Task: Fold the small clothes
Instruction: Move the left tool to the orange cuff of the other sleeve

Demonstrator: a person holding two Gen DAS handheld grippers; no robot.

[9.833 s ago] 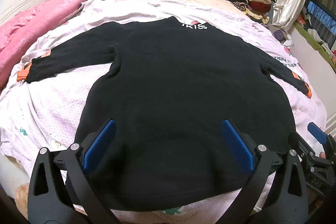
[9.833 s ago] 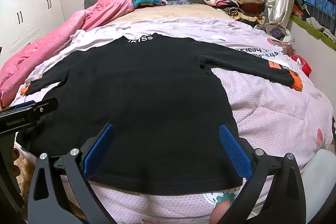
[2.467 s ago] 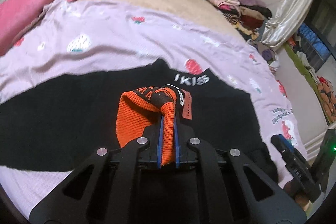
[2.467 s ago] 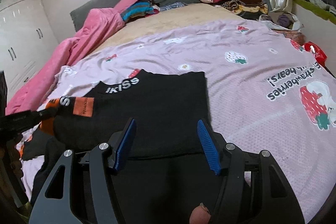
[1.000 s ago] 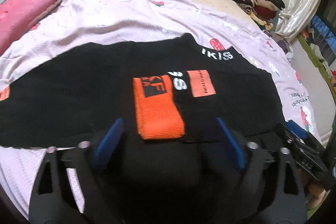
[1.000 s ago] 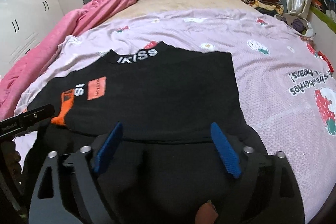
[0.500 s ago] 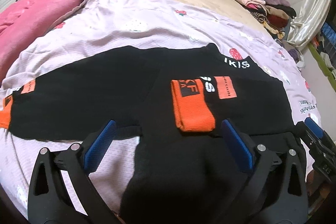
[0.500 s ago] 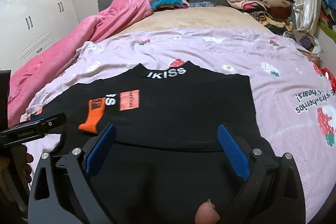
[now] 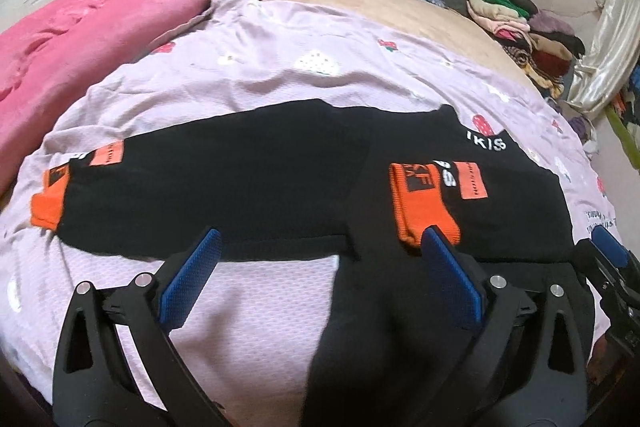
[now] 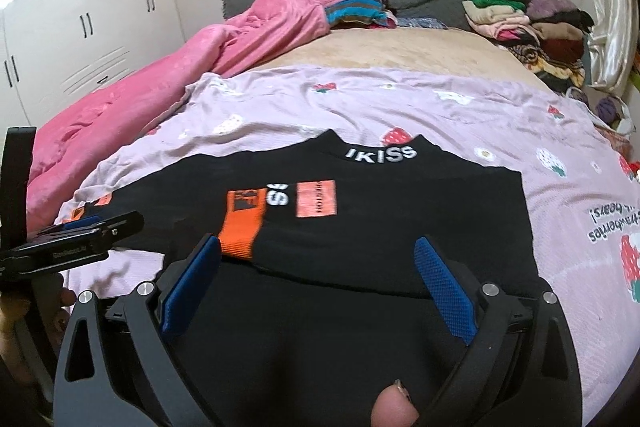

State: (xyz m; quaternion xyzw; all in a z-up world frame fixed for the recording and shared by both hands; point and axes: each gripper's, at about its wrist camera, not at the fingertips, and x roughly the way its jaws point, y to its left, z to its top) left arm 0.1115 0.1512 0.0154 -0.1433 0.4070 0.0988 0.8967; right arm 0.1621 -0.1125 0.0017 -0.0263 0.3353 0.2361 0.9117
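Black sweater (image 9: 440,195) lies flat on bed (image 9: 248,95). Right sleeve (image 10: 280,211) already folded across chest; left sleeve (image 9: 180,183) not yet, plus body fold. Left gripper (image 9: 324,281) & right gripper (image 10: 320,287): jaws spread wide, empty.

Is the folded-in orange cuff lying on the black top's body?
Touching. In the right wrist view the orange cuff lies flat on the black top, with no gap showing beneath it.

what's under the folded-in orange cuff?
The orange cuff lies on the black sweater's body, below the collar lettering. Beneath that, the pink quilt; that covered part is hidden.
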